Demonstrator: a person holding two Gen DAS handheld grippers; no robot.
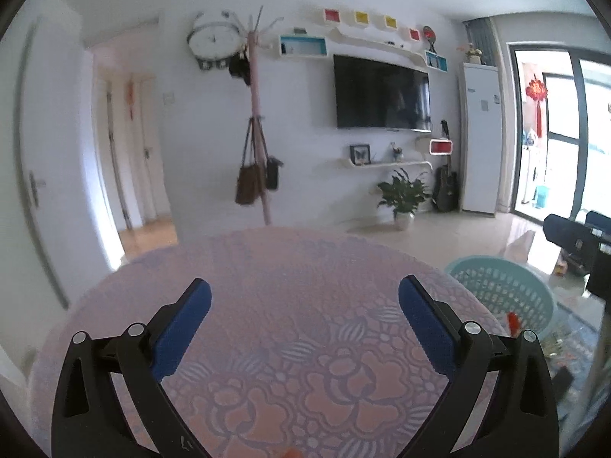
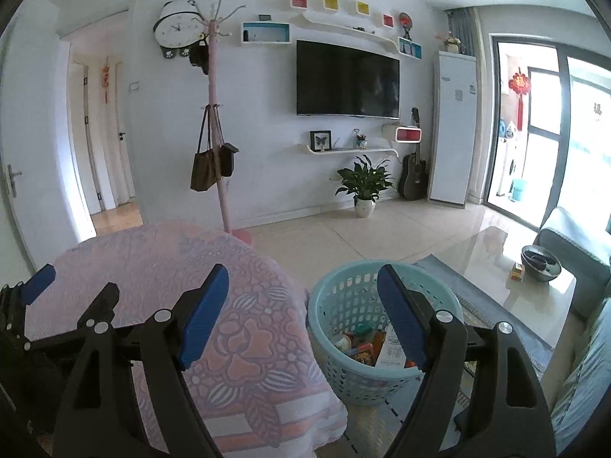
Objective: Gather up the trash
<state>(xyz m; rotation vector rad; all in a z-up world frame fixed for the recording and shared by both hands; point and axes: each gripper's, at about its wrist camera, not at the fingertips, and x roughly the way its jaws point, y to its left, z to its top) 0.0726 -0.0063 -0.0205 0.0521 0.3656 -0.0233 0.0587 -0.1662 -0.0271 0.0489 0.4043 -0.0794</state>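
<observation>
Holding both grippers above the round table (image 1: 290,267), I have nothing in either one. My left gripper (image 1: 305,305) has its blue pads spread as wide as they go, with only the pink flowered cloth showing between them. My right gripper (image 2: 303,297) is also spread, a little less wide, and empty; it hangs over the table's edge, so that its left pad lies over the cloth and its right pad (image 2: 401,316) over the basket (image 2: 336,297).

That pale green basket stands on the floor just beside the table, on my right, close enough that a thing lifted off the cloth need only be swung across and let go. Down inside it lies the trash (image 2: 362,343): a jumble of coloured wrappers and packets, with a white carton or paper leaning against the near wall. I cannot make out each piece.

On the cloth itself I see no litter in either view, apart from a small orange smudge (image 1: 292,452) at the very bottom of the left view, too cut off to name. My judgement is that the collecting is nearly or wholly done, and I keep both grippers spread because there is nothing left to carry. A glass coffee table (image 2: 496,263) with a dark bowl (image 2: 540,263) stands well apart, further right.
</observation>
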